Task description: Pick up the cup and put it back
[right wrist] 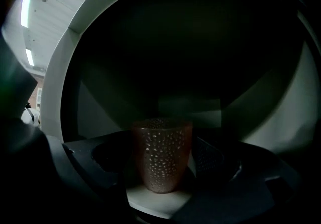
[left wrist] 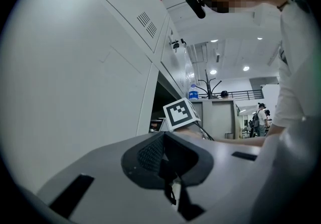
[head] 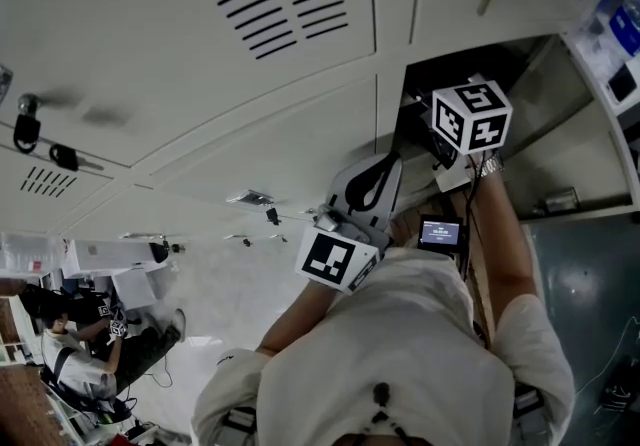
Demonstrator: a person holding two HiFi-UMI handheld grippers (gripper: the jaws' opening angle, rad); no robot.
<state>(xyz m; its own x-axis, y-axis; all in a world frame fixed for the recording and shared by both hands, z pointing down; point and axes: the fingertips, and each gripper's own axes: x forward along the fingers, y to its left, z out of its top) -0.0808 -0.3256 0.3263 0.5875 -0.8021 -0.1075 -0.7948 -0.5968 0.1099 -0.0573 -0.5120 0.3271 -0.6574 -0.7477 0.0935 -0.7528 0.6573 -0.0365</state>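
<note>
A bank of pale lockers [head: 200,84] fills the head view, and one open compartment [head: 530,84] at its right side is entered by the right gripper [right wrist: 165,165]. The left gripper [left wrist: 165,160] is held back outside, next to the closed doors, with its jaws brought together on nothing. Inside the dark compartment, a dimpled brownish cup [right wrist: 162,155] is seen standing upright on the pale worktop [right wrist: 155,200], between the parted jaws of the right gripper; whether either pad already touches its wall cannot be settled in the gloom. The grasp is judged to be the step in hand. The cup should be kept centred between the pads, and the jaws closed evenly on its middle band so that the tapered wall is not squeezed upward and out. Only then should it be lifted straight, clear of the compartment's edge, with the rim kept level.
</note>
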